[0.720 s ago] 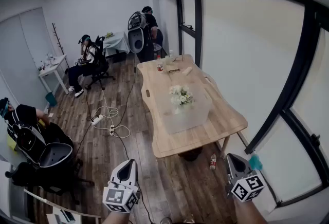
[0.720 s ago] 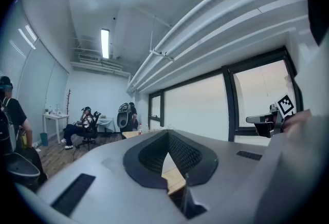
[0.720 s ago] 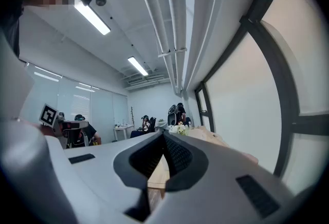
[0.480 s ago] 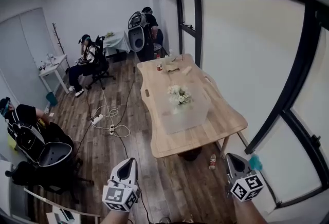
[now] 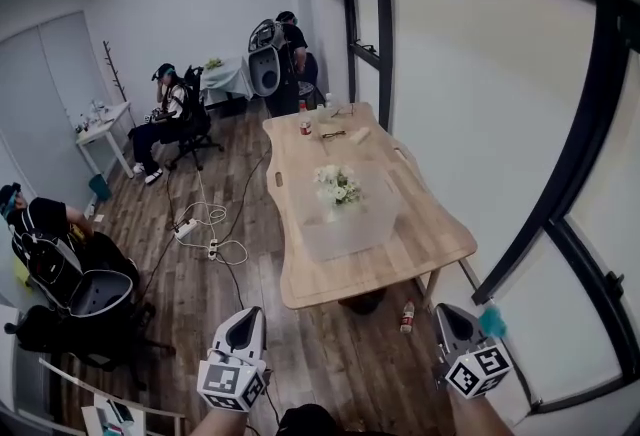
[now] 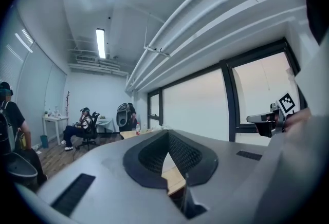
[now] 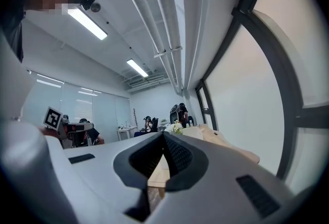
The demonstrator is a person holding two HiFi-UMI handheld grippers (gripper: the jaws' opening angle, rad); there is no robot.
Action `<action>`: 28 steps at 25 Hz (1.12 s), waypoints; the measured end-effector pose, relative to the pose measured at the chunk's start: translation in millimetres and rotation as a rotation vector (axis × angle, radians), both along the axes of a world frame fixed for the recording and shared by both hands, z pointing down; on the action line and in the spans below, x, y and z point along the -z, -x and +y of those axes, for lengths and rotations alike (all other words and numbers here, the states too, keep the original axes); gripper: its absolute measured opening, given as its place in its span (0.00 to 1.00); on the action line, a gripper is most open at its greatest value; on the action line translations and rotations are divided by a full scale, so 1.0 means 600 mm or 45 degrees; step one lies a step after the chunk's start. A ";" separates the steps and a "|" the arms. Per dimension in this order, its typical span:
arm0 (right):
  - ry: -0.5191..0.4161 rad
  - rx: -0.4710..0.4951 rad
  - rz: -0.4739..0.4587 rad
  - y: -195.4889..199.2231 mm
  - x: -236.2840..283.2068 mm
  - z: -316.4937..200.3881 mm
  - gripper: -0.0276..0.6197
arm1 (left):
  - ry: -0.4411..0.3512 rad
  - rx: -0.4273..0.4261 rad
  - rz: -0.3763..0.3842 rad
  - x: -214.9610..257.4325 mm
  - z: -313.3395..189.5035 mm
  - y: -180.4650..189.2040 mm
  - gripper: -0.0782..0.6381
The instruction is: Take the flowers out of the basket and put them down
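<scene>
A bunch of white flowers [image 5: 337, 184] stands in a pale translucent basket [image 5: 350, 229] on the wooden table [image 5: 410, 249], well ahead of me. Both grippers hang low over the floor, far short of the table. My left gripper [image 5: 247, 316] is shut with nothing in it, and so is my right gripper [image 5: 446, 312]. In the left gripper view the jaws [image 6: 167, 137] meet at the tip, with the table's edge beyond them. The right gripper view shows its closed jaws [image 7: 163, 137] and the flowers [image 7: 177, 127] far off.
Cables and a power strip [image 5: 190, 226] lie on the wood floor left of the table. A bottle [image 5: 407, 316] stands by the table leg. Seated people and office chairs [image 5: 85, 299] fill the left side. A window wall [image 5: 500, 124] runs along the right.
The head view has shifted a little, so the table and flowers sit slightly further left. Both grippers stay low and shut.
</scene>
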State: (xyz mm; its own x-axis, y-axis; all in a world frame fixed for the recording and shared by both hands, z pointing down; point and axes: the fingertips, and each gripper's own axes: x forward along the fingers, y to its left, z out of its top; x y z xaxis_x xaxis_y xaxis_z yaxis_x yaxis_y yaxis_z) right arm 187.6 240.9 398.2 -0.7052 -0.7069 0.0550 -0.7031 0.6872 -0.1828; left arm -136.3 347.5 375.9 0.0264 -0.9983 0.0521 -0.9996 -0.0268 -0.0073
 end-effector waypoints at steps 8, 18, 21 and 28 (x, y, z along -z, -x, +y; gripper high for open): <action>0.030 0.034 -0.005 0.016 -0.018 -0.059 0.07 | 0.023 0.022 -0.002 -0.017 -0.051 0.023 0.12; 0.041 -0.011 0.026 0.052 -0.030 -0.177 0.07 | -0.027 -0.028 0.036 -0.027 -0.229 0.075 0.12; 0.051 -0.019 0.031 0.069 -0.039 -0.221 0.07 | -0.048 -0.059 0.038 -0.027 -0.286 0.085 0.12; 0.059 0.014 0.067 0.141 -0.043 -0.330 0.07 | -0.004 -0.083 0.062 -0.055 -0.411 0.139 0.12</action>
